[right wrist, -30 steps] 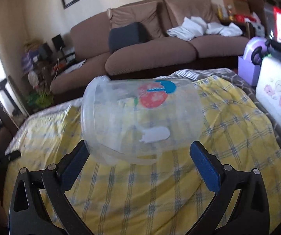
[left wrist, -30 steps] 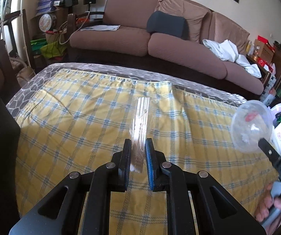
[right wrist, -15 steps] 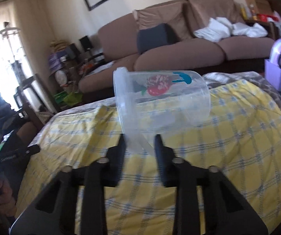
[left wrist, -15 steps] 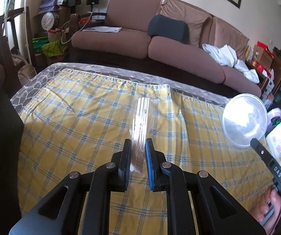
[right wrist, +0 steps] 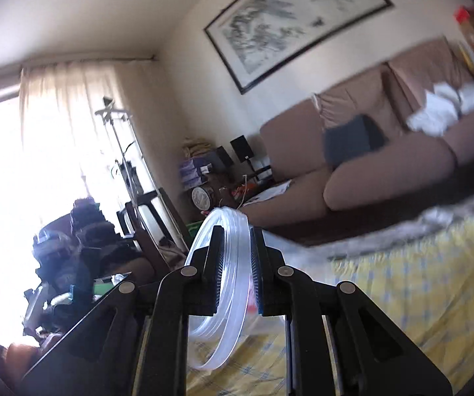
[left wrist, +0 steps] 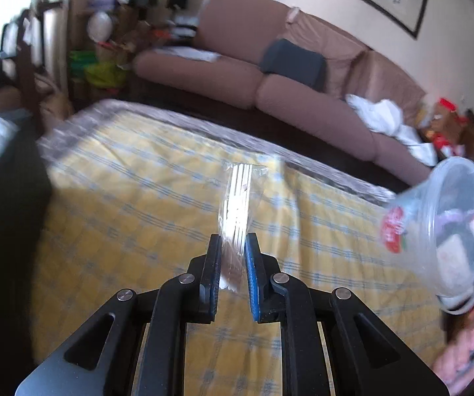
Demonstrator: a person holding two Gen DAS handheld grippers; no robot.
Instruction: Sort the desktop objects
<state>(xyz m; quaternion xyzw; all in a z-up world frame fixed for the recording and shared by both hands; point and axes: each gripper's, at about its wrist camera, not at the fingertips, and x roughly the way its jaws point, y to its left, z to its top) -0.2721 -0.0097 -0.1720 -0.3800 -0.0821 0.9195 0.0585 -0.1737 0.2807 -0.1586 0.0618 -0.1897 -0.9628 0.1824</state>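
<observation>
behind the table a long brown sofa runs along the wall, with a dark cushion propped on it and white laundry heaped at its far end; a framed picture hangs above. yellow checked cloth with thin blue lines covers the table, and a grey patterned layer shows beyond its far edge. left gripper is closed on a clear plastic packet of white sticks, which stands upright between the blue-faced pads and rises above them, held clear over the cloth. right gripper is clamped across the rim of a clear plastic cup, the ribbed rim passing between its two fingers. in the left wrist view the same cup hangs at the right edge of the frame, tilted with its open mouth turned to the right and down and a red and green printed label on its side facing the camera; it is off the cloth, well apart from the packet. part of a hand shows below the cup in the lower right corner. bright curtained window and a clutter of dark furniture fill the left of the right wrist view, which is tipped up toward the wall. both views are blurred.
</observation>
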